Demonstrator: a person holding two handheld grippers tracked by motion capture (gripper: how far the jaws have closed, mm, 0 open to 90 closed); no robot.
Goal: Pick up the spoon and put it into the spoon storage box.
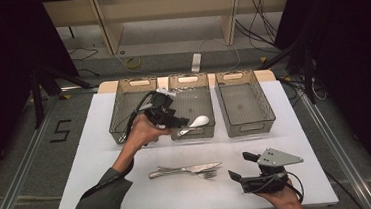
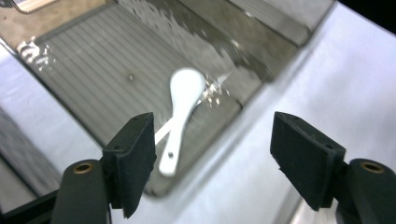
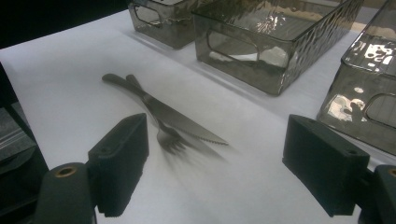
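A white spoon (image 1: 198, 120) (image 2: 183, 106) lies in the front of the middle smoky bin (image 1: 190, 95), across a metal utensil's handle (image 2: 161, 133). My left gripper (image 1: 177, 117) (image 2: 212, 140) hovers over that bin just left of the spoon, open, with nothing between its jaws. A knife (image 1: 184, 169) (image 3: 175, 116) and a fork (image 1: 208, 174) (image 3: 166, 136) lie crossed on the white table (image 1: 103, 171). To their right, near the table's front edge, my right gripper (image 1: 240, 165) (image 3: 215, 154) is open and points at them.
Three smoky clear bins stand in a row at the back: the left bin (image 1: 132, 101), the middle one and the right bin (image 1: 244, 102) (image 3: 359, 88). A sleeved forearm (image 1: 100, 196) crosses the table's front left. Cables lie on the floor beyond.
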